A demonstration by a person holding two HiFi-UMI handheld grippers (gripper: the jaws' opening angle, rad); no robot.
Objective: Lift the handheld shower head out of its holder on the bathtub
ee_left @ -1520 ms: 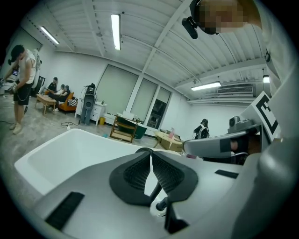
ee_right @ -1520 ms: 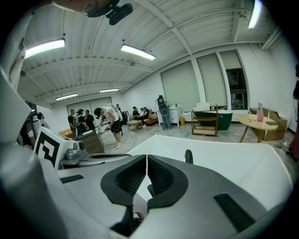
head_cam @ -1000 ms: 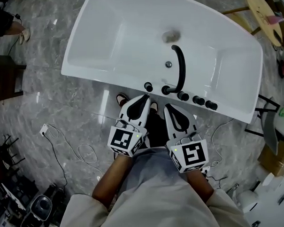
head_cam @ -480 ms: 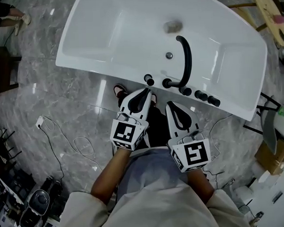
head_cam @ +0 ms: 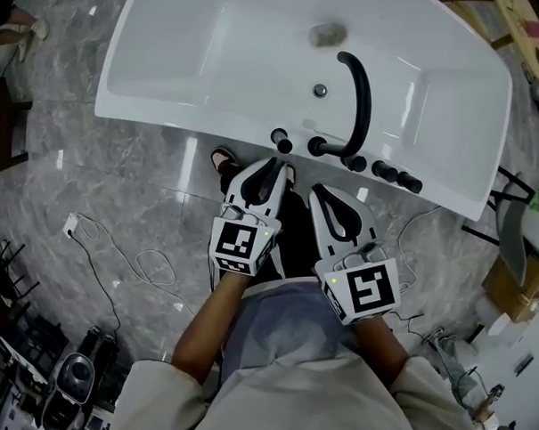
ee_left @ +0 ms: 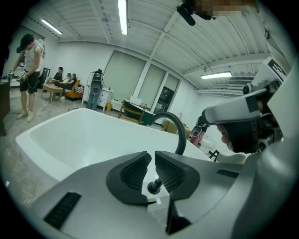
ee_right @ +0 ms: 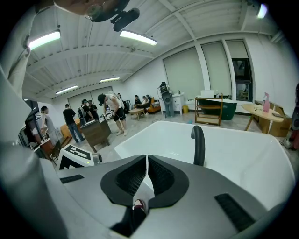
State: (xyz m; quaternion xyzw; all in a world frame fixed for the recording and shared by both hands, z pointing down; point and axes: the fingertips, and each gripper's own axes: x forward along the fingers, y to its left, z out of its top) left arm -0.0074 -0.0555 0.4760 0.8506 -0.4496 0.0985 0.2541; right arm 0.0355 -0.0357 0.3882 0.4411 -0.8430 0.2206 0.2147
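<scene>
Left gripper (head_cam: 280, 167): jaws slightly apart, just been opening, nothing between the pads. Handheld shower head (head_cam: 282, 143) sits upright in its holder on the near rim of the bathtub (head_cam: 245, 59). It is just beyond the left tips and left of the black spout (head_cam: 361, 99). Right gripper (head_cam: 317, 191): jaws closed, empty, short of the rim.

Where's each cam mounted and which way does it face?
Head view: on the head, steeply down onto the bathtub rim; forearms, left gripper and right gripper show.
Left gripper view: on the left gripper, across the tub at the black spout; own jaws just opening, a small black knob seen in the gap, ungripped.
Right gripper view: on the right gripper, same direction; own jaws together, a shoe below.
Shared: all see the spout.
</scene>
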